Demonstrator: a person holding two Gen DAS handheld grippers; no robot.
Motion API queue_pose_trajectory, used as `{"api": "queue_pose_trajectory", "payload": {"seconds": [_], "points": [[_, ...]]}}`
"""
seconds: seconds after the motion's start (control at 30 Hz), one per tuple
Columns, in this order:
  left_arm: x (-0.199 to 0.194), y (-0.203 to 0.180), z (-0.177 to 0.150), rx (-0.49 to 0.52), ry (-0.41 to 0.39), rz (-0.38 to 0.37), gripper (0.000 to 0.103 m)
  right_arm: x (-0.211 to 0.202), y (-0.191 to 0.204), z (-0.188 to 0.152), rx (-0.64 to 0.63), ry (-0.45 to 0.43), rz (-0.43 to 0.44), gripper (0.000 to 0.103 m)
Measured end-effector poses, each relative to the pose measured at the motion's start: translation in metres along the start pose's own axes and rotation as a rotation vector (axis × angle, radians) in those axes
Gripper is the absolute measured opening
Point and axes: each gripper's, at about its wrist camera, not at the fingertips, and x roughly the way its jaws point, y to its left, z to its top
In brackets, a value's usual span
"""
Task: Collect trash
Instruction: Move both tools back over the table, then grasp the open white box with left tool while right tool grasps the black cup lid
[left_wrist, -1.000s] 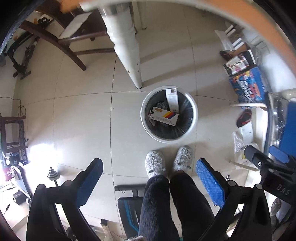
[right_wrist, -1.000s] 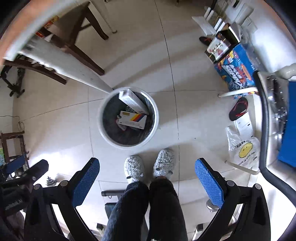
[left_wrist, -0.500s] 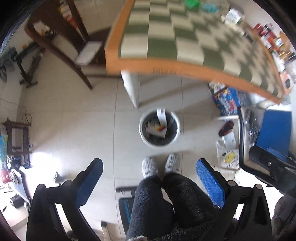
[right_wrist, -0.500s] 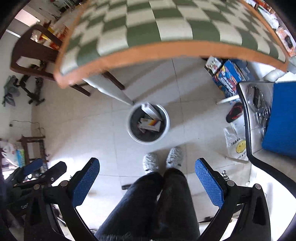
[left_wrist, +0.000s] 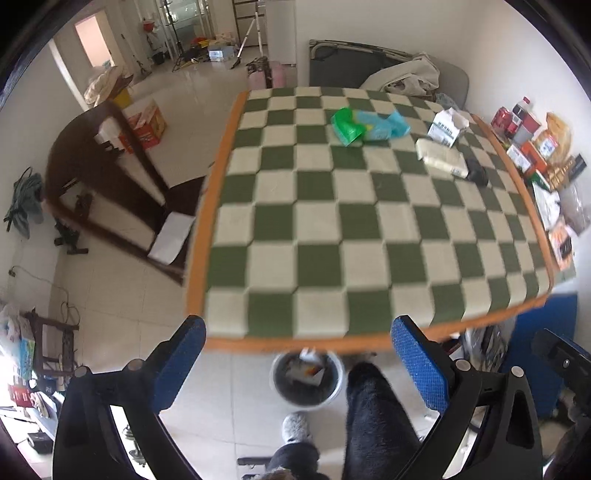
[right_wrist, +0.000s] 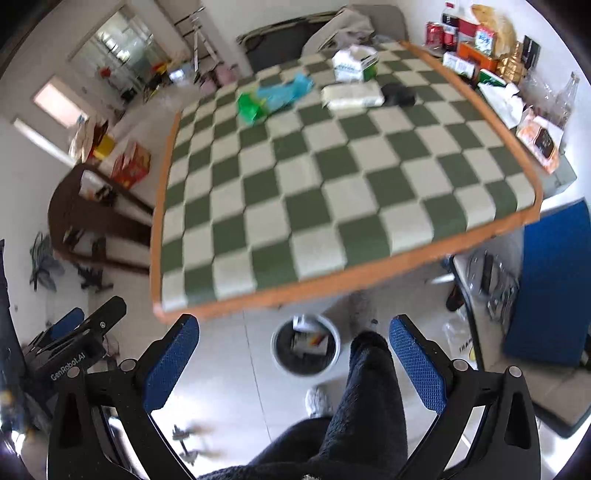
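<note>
Trash waits at the table's (left_wrist: 280, 306) far end: a green wrapper (left_wrist: 345, 127), blue bag (left_wrist: 384, 125), white packet (left_wrist: 441, 158) and carton (left_wrist: 447, 129). Near the feet, the bin (left_wrist: 306, 380) already holds boxes. Left gripper (left_wrist: 295, 362) and right gripper (right_wrist: 293, 360) both gape, holding nothing. Best reach far, centre one item between the pads before closing. A second ago both looked straight down into the bin; now they face the tabletop.
</note>
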Motion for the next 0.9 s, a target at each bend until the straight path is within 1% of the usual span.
{"api": "queue_pose_trajectory", "payload": {"seconds": [0.03, 0.1, 0.13, 0.17, 0.23, 0.3, 0.33, 0.37, 0.4, 0.43, 0.47, 0.5, 0.57, 0.67, 0.73, 0.77, 0.8, 0.87, 0.9], "points": [[0.005, -0.010, 0.012, 0.001, 0.005, 0.000, 0.103, 0.004, -0.010, 0.016, 0.013, -0.005, -0.001, 0.103], [0.025, -0.038, 0.046, 0.006, 0.023, 0.002, 0.103, 0.017, -0.038, 0.060, 0.056, -0.011, 0.004, 0.103], [0.031, -0.047, 0.059, 0.005, 0.037, 0.006, 0.103, 0.022, -0.049, 0.074, 0.069, -0.010, 0.005, 0.103], [0.045, -0.063, 0.078, 0.003, 0.064, 0.001, 0.103, 0.033, -0.067, 0.102, 0.093, -0.005, 0.001, 0.103], [0.070, -0.090, 0.105, 0.006, 0.102, -0.008, 0.103, 0.055, -0.099, 0.146, 0.145, 0.013, -0.011, 0.103], [0.101, -0.122, 0.136, 0.013, 0.149, 0.006, 0.103, 0.079, -0.131, 0.192, 0.184, 0.019, -0.020, 0.103], [0.115, -0.135, 0.150, 0.014, 0.169, 0.010, 0.103, 0.092, -0.139, 0.209, 0.192, 0.021, -0.035, 0.102], [0.132, -0.150, 0.166, 0.014, 0.189, 0.021, 0.103, 0.109, -0.158, 0.237, 0.218, 0.031, -0.057, 0.101], [0.143, -0.160, 0.177, 0.017, 0.199, 0.028, 0.103, 0.124, -0.173, 0.259, 0.244, 0.045, -0.061, 0.101], [0.154, -0.169, 0.189, 0.025, 0.206, 0.035, 0.103, 0.135, -0.183, 0.273, 0.258, 0.054, -0.064, 0.101], [0.167, -0.182, 0.204, 0.040, 0.209, 0.047, 0.103, 0.154, -0.197, 0.299, 0.277, 0.067, -0.075, 0.101], [0.174, -0.190, 0.213, 0.055, 0.207, 0.053, 0.103, 0.167, -0.205, 0.314, 0.285, 0.071, -0.082, 0.101], [0.191, -0.210, 0.236, 0.114, 0.196, 0.091, 0.103, 0.201, -0.219, 0.351, 0.285, 0.098, -0.108, 0.100], [0.209, -0.231, 0.266, 0.206, 0.168, 0.144, 0.103, 0.246, -0.234, 0.390, 0.312, 0.139, -0.124, 0.100], [0.217, -0.240, 0.281, 0.251, 0.153, 0.165, 0.103, 0.271, -0.237, 0.409, 0.320, 0.159, -0.137, 0.100], [0.220, -0.244, 0.289, 0.274, 0.146, 0.174, 0.103, 0.283, -0.238, 0.417, 0.320, 0.175, -0.152, 0.099], [0.222, -0.250, 0.297, 0.295, 0.141, 0.175, 0.103, 0.294, -0.238, 0.422, 0.318, 0.189, -0.158, 0.094], [0.226, -0.260, 0.313, 0.328, 0.134, 0.150, 0.103, 0.311, -0.236, 0.429, 0.299, 0.221, -0.174, 0.084], [0.226, -0.266, 0.319, 0.341, 0.131, 0.136, 0.103, 0.313, -0.234, 0.432, 0.292, 0.203, -0.140, 0.082]]}}
